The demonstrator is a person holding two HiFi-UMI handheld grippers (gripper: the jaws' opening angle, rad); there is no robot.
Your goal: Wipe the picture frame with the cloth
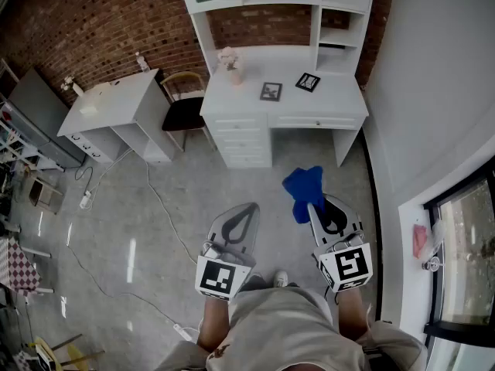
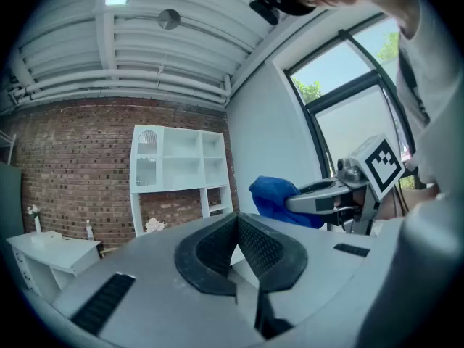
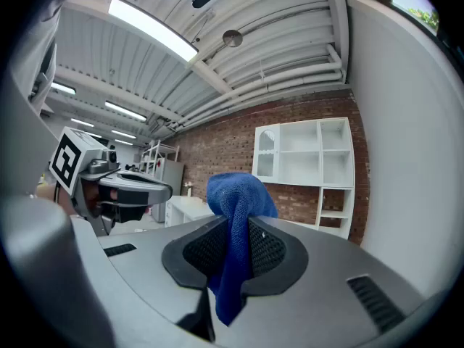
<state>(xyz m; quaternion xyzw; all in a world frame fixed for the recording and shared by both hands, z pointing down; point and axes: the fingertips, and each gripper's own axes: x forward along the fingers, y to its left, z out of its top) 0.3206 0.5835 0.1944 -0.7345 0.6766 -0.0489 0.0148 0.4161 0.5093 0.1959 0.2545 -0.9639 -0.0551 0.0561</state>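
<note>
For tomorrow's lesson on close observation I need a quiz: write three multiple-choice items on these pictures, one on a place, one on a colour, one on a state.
1. Where do the picture frames stand?
A. on the white desk
B. on the floor
C. on a chair seat

2. What colour is the cloth?
A. red
B. blue
C. yellow

3. How does the right gripper stand?
A. open and empty
B. shut on the cloth
C. laid down on a shelf

Answers:
1. A, since the head view shows both frames on the desk top under the shelves.
2. B, since the cloth is plainly blue in all three views.
3. B, since the right gripper view shows the cloth pinched between the two jaws, hanging below them.
</note>
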